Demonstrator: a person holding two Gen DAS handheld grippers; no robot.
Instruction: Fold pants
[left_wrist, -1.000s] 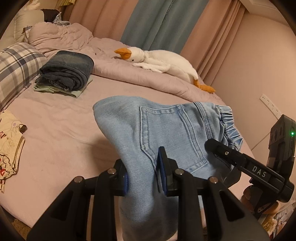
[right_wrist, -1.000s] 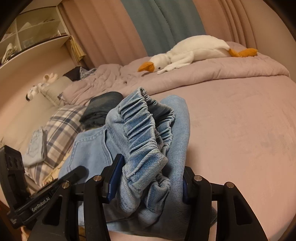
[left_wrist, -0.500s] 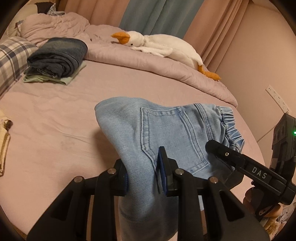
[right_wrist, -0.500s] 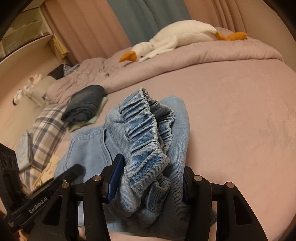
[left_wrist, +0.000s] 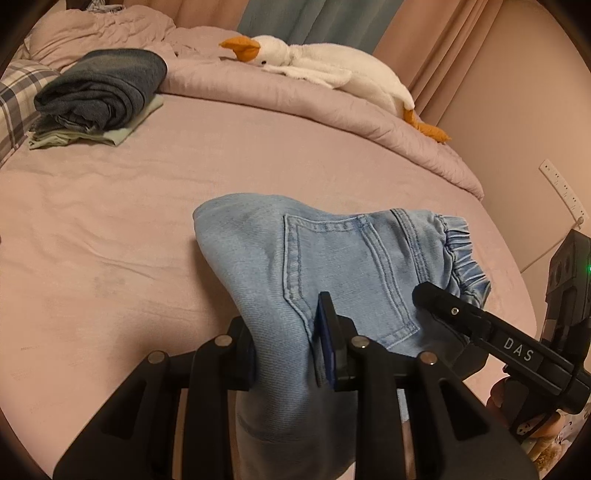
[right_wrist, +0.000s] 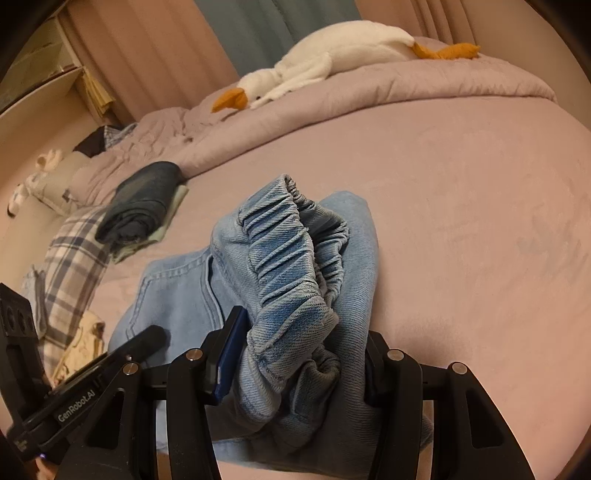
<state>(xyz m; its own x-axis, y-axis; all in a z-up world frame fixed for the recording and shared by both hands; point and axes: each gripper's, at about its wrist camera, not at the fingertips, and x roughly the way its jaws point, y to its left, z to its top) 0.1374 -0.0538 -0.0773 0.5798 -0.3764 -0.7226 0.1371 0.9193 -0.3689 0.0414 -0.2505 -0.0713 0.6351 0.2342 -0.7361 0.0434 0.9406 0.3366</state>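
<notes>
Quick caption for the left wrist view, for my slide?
Left tool clamps folded light-blue pants above the pink bed.

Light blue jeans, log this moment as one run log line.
light blue jeans: folded, held over bed | left gripper: shut on folded edge | right gripper: shut on elastic waistband

Pants (left_wrist: 332, 266): light blue denim, paler stitching. Bed sheet (left_wrist: 110, 221): dusty pink. Plush goose (left_wrist: 332, 70) at 12 o'clock: white, orange bill and feet. Folded stack (left_wrist: 103, 88) at 10 o'clock: dark blue over pale green. Pillow (right_wrist: 70, 258): grey-white plaid. Grippers: black, blue pads (left_wrist: 325, 347).
</notes>
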